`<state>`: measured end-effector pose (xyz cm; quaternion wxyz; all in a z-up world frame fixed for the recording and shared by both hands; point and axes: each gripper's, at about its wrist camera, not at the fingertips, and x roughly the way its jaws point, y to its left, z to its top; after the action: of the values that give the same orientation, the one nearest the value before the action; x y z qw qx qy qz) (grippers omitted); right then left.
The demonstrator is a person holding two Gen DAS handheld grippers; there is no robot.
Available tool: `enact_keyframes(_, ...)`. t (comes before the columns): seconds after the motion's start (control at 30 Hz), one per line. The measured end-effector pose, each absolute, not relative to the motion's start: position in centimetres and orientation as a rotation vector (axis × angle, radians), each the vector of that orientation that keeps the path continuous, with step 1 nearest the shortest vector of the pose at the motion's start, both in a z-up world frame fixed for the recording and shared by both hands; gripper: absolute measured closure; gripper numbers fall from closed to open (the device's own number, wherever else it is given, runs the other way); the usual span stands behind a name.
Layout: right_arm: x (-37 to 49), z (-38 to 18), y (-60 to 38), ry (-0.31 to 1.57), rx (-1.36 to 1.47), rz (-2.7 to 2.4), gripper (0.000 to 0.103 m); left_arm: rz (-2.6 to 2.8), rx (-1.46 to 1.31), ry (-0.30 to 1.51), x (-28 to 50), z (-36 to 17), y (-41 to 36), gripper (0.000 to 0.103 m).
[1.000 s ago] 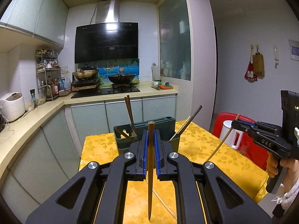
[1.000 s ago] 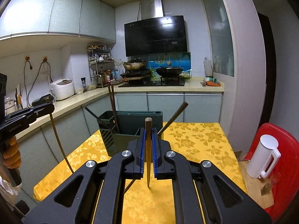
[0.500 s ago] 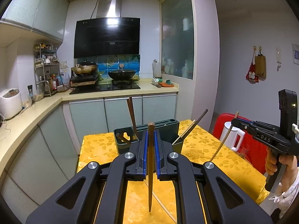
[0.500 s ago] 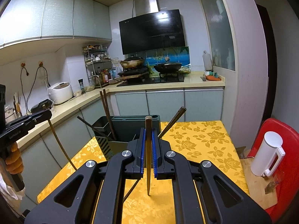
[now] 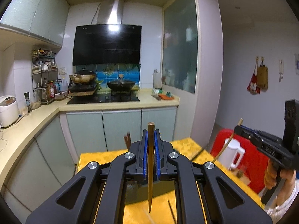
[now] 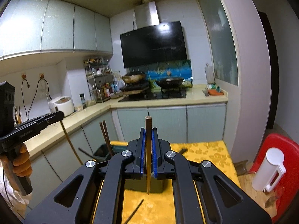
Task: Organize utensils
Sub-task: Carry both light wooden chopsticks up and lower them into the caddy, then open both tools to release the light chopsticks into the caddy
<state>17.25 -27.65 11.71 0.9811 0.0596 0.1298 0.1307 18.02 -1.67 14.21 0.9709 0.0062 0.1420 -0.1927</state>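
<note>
Wooden chopstick (image 5: 150, 168), brown and upright, is clamped between the blue-lined jaws of the left gripper (image 5: 150, 158), its tapered tip hanging just above the bench (image 5: 93, 158). A second wooden chopstick (image 6: 148, 158) is clamped the same way in the right gripper (image 6: 148, 156), tip downward. Both sets of jaws are clenched on their chopsticks. Below and beyond the jaws stands a dark utensil holder (image 6: 101, 152) on the yellow floral cloth covering the bench; two brown chopsticks (image 6: 104, 134) rise from its left compartment, and another dark stick (image 6: 85, 152) leans out leftward. A loose dark chopstick (image 6: 134, 212) lies on the cloth nearer the camera. In the left wrist view the right gripper appears at the right edge, held by a hand (image 5: 276, 175). A white jug (image 6: 268, 169) stands against a red chair (image 6: 284, 149) beside the bench. Behind: counter (image 5: 37, 117), black hob with wok (image 5: 121, 85), range hood (image 5: 106, 44).
</note>
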Motion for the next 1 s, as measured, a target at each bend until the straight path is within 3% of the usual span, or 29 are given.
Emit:
enact_keyframes(0.5, 21.9, 13.8, -26.9, 0.21, 0.112, 0.256, 0.096, -0.302, -0.043, 0.218, 26.1, 16.8, -4.8, 0.097)
enact_keyframes(1.0, 24.7, 11.1, -25.2, 0.313, 0.085, 0.264, 0.096, -0.303, -0.008, 0.336, 28.7, 11.5, -5.2, 0.097)
